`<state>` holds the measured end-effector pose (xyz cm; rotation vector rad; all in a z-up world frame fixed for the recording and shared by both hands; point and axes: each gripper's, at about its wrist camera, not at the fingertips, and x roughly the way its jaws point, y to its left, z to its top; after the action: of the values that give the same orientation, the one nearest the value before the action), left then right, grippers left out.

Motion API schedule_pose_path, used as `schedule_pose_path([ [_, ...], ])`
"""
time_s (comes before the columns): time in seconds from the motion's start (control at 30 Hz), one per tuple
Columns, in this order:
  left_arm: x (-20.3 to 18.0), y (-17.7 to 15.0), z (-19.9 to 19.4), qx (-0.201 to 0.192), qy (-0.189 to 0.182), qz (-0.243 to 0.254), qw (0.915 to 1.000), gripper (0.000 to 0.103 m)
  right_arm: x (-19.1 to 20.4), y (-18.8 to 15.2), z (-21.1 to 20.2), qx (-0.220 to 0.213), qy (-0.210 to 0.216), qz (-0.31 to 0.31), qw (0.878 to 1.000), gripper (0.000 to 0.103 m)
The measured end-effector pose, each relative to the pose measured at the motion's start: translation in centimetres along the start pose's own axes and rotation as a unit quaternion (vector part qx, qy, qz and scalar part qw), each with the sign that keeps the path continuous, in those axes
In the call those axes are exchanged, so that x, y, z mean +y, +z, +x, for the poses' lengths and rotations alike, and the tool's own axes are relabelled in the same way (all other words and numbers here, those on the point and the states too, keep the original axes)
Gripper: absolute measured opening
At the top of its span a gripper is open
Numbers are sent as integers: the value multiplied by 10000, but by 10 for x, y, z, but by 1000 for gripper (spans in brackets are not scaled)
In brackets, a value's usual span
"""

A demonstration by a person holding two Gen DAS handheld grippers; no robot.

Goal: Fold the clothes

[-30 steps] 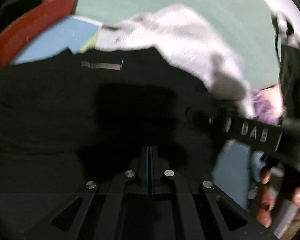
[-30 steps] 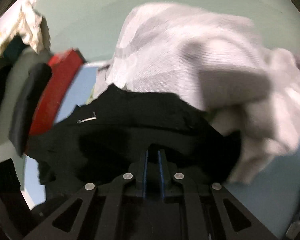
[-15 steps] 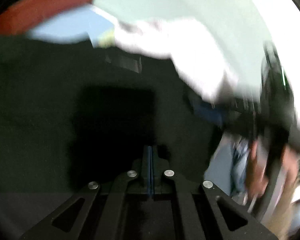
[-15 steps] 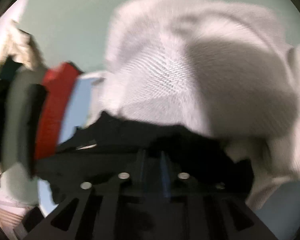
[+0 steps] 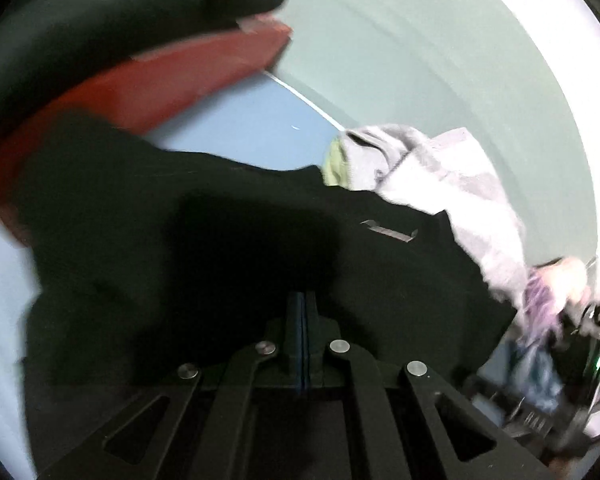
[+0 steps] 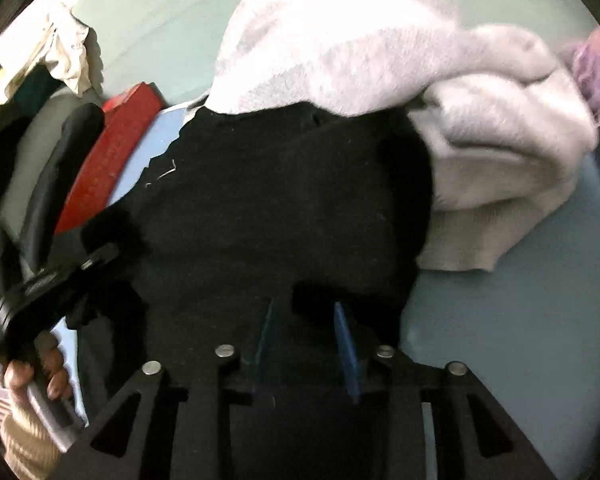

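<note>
Left gripper [image 5: 302, 320]: your fingers are pressed together; the black garment [image 5: 228, 248] sits right at the tips, apparently pinched.
Right gripper [image 6: 306, 332]: your fingers stand apart over that garment, gripping nothing.
Garment: spread on the blue surface [image 6: 500, 320], far edge under the white towel [image 6: 360, 48].
Risk: pulling could drag the towel along.
Risk: a one-sided hold may skew the fold.

- Left gripper [image 5: 302, 312]: black frame showing 4 silver screws, blue pads lining its 2 fingers.
- Right gripper [image 6: 306, 320]: wearing the same black frame, 4 screws, blue pads.
- Sleeve [image 6: 24, 440]: showing beige ribbed knit.
</note>
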<state>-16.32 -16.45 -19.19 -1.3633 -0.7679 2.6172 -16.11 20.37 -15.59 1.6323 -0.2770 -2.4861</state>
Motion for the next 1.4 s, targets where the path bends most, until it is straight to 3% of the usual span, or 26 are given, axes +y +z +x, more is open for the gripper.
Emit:
schedule_pose_path([
  [0.03, 9, -5, 2, 41, 264, 33, 9996, 2, -3, 0, 2, 19, -155, 11, 9999, 38],
  [0.1, 20, -10, 3, 59, 201, -55, 9998, 2, -12, -1, 19, 200, -333, 92, 9992, 35],
  [0.17, 21, -11, -3, 117, 290, -143, 9994, 2, -6, -1, 17, 139, -508, -128, 9985, 35],
  [0.27, 17, -24, -12, 232, 717, 104, 9971, 2, 20, -14, 11, 410, -1093, -895, 9891, 42],
  [0.33, 20, -32, -16, 365, 859, 267, 9953, 3, 23, -24, 4, 396, -1174, -1027, 9870, 42],
  [0.5, 34, -52, -39, 595, 938, 239, 9935, 6, -6, -53, -23, 621, -372, -235, 9971, 44],
  [0.6, 51, -56, -56, 716, 861, -34, 9937, 20, -24, -76, -32, 917, -306, -7, 9953, 45],
  [0.7, 60, -90, -81, 993, 779, -282, 9916, 41, -46, -107, -43, 1207, -250, 212, 9921, 45],
  [0.77, 59, -107, -97, 1136, 656, -304, 9909, 43, -58, -128, -50, 1402, -147, 346, 9894, 45],
  [0.9, 53, -134, -140, 1267, 746, -85, 9891, 48, -74, -176, -73, 1635, 94, 432, 9856, 46],
  [1.0, 53, -144, -156, 1289, 742, -147, 9888, 48, -85, -208, -82, 1862, 397, 559, 9801, 63],
  [1.2, 52, -165, -187, 1332, 734, -270, 9880, 49, -93, -235, -85, 1930, 1096, 916, 9708, 72],
  [1.27, 53, -172, -196, 1378, 777, -322, 9869, 49, -93, -234, -83, 1937, 1091, 894, 9709, 73],
  [1.3, 57, -175, -194, 1515, 964, -390, 9830, 50, -91, -232, -82, 1939, 1033, 777, 9725, 72],
  [1.4, 68, -184, -187, 1952, 1377, -550, 9695, 50, -63, -247, -80, 2000, 912, 288, 9751, 29],
])
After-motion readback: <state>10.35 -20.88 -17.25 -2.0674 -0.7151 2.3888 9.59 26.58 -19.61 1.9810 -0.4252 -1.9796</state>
